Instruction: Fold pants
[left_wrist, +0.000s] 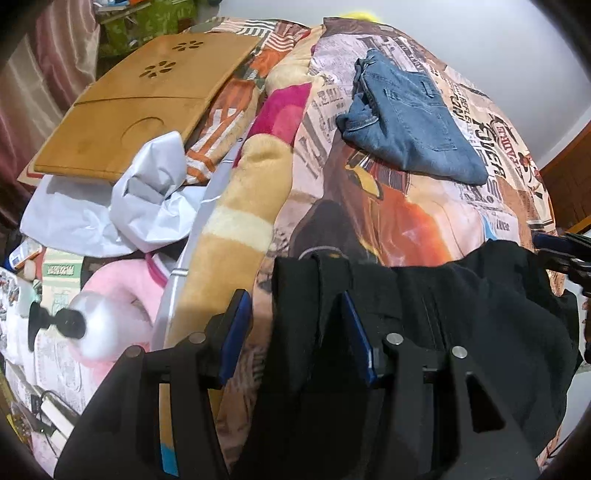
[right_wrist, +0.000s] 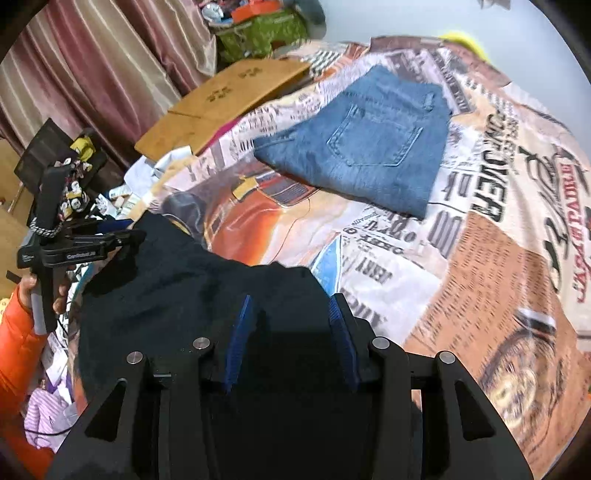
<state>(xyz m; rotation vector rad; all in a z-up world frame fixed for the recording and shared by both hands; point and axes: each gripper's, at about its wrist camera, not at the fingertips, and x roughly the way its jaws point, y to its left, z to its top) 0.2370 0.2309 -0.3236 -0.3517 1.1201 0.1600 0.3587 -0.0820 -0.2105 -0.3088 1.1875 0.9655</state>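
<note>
Black pants (left_wrist: 461, 314) lie bunched at the near edge of the bed (right_wrist: 498, 258), on the printed quilt. Left claw (left_wrist: 295, 332) spread, one pants corner draped between its blue pads; right claw (right_wrist: 291, 336) spread too, black cloth lying between its fingers. Beyond the pants, folded jeans (right_wrist: 369, 147) rest flat on the quilt. Left of the jeans, a wooden tray (left_wrist: 140, 103) lies tilted over white cloth (left_wrist: 129, 206).
</note>
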